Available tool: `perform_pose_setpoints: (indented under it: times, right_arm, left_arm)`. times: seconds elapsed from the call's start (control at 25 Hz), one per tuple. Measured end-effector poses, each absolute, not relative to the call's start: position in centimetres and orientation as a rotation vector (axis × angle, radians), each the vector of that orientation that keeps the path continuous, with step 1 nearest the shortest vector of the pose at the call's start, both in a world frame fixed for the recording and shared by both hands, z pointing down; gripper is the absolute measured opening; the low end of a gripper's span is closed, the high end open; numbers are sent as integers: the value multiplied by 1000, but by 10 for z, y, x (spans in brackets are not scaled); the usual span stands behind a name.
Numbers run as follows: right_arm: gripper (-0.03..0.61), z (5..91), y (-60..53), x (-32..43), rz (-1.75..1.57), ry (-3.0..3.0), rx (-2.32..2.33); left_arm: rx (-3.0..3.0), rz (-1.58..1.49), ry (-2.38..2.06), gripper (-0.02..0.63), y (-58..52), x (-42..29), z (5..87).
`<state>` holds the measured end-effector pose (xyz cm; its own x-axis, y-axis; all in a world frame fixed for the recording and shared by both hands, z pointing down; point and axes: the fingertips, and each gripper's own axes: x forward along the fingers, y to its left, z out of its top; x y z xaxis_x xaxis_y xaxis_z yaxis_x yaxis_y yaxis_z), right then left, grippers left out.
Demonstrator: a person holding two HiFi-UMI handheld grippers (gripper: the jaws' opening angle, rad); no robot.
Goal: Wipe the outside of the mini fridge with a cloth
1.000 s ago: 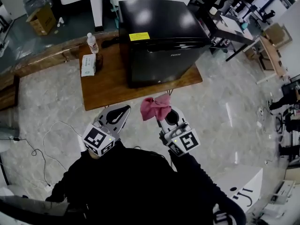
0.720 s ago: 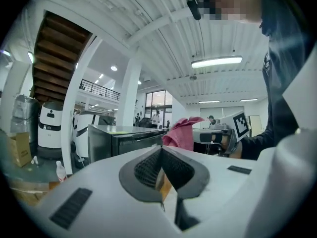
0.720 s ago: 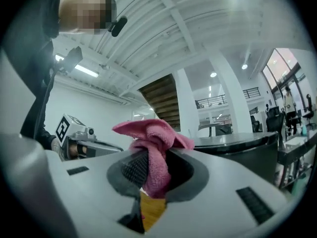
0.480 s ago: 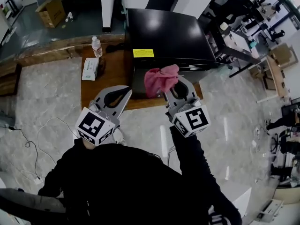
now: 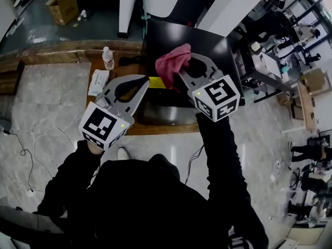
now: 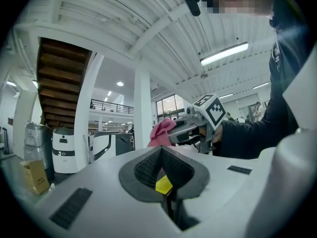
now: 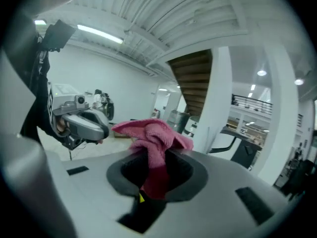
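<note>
The black mini fridge [image 5: 210,43] stands on a low wooden table [image 5: 161,129], with a yellow label [image 5: 156,82] near its top front edge. My right gripper [image 5: 179,71] is held over the fridge top, shut on a pink cloth [image 5: 172,62] that bunches out past the jaws. The cloth [image 7: 153,135] fills the jaws in the right gripper view. My left gripper [image 5: 144,83] hovers beside it at the fridge's front left, shut with nothing between its jaws [image 6: 161,150]. The left gripper view shows the cloth [image 6: 161,132] raised in the air.
On the table left of the fridge stand a water bottle [image 5: 108,58] and a white tissue pack [image 5: 97,82]. A cardboard box [image 5: 65,7] sits at the far left, cables [image 5: 23,157] lie on the marble floor, and desks [image 5: 270,61] crowd the right.
Both grippers have risen and moved forward from in front of the table to over the fridge. The cloth has stayed in the right gripper. The head has come closer to the fridge.
</note>
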<state>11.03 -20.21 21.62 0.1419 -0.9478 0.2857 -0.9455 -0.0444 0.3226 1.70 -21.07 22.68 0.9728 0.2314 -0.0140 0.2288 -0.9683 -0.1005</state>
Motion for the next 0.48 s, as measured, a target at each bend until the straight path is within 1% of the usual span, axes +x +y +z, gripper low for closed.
perform_pose_setpoints:
  times: [0.12,0.24,0.48]
  right_arm:
    - [77,256,-237,88,62,-1898,1663]
    - [72,301,-247,76,106,-1900,1411]
    - [67,308,-212,96,170,-2005,1293]
  left_arm:
    - [-3013,31,-207,6,-227,35,227]
    - [-3036,-28,-42,6,-244,51,234]
    - [-3069,-73,152,6,-226,72,231]
